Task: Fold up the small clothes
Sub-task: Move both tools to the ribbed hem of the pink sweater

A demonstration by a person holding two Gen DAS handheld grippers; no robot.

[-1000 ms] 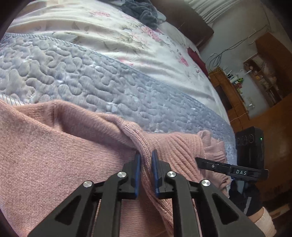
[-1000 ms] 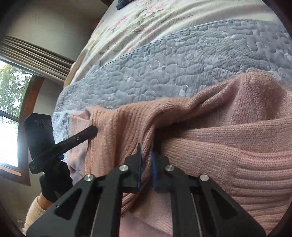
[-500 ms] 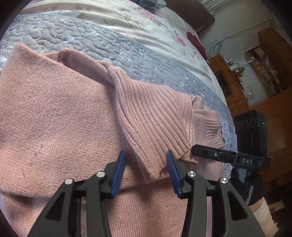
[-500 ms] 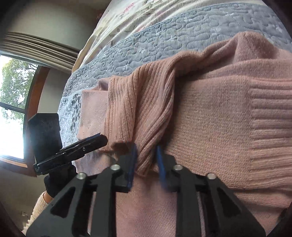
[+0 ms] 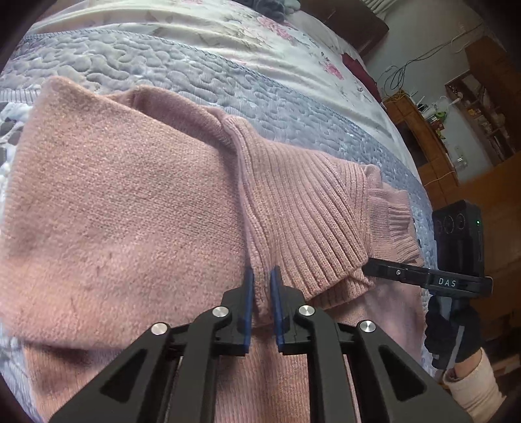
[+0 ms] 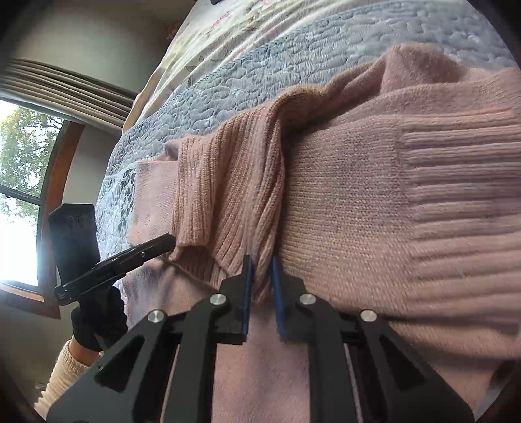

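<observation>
Closest to the left wrist lens, left gripper [image 5: 261, 294] has its blue-padded fingers [image 5: 248, 302] pinched nearly together on a ridge of the pink sweater [image 5: 123, 208], right at the seam where plain knit meets the ribbed sleeve [image 5: 306, 208]. Same on the other side: right gripper [image 6: 262, 279] is clamped on a fold of the ribbed sleeve [image 6: 228, 195], pads [image 6: 247, 286] close with knit bunched between them. Loose thread [image 6: 195, 276] trails off the sleeve hem just left of the right gripper. Sweater lies spread on the bed, sleeve folded across the body, cuff [image 5: 390, 224] sticking out past the ribbed part. In the left view the other gripper shows at the right edge: black finger marked DAS [image 5: 423, 278] touching the sleeve hem, gloved hand [image 5: 452, 332] and cream sleeve cuff [image 5: 472, 387] below it. In the right view the opposite gripper's black finger [image 6: 130, 257] also meets the hem, held by a gloved hand [image 6: 97, 319]. Under the sweater, grey-blue quilted cover [image 5: 202, 75], then floral bedspread [image 5: 234, 35] farther back, dark clothing heap [image 5: 270, 6] at the far end. Beyond the bed: wooden shelving [image 5: 433, 140] with cables on the wall in the left view, window [image 6: 16, 182] with wooden frame and pleated blind [image 6: 65, 88] in the right view.
</observation>
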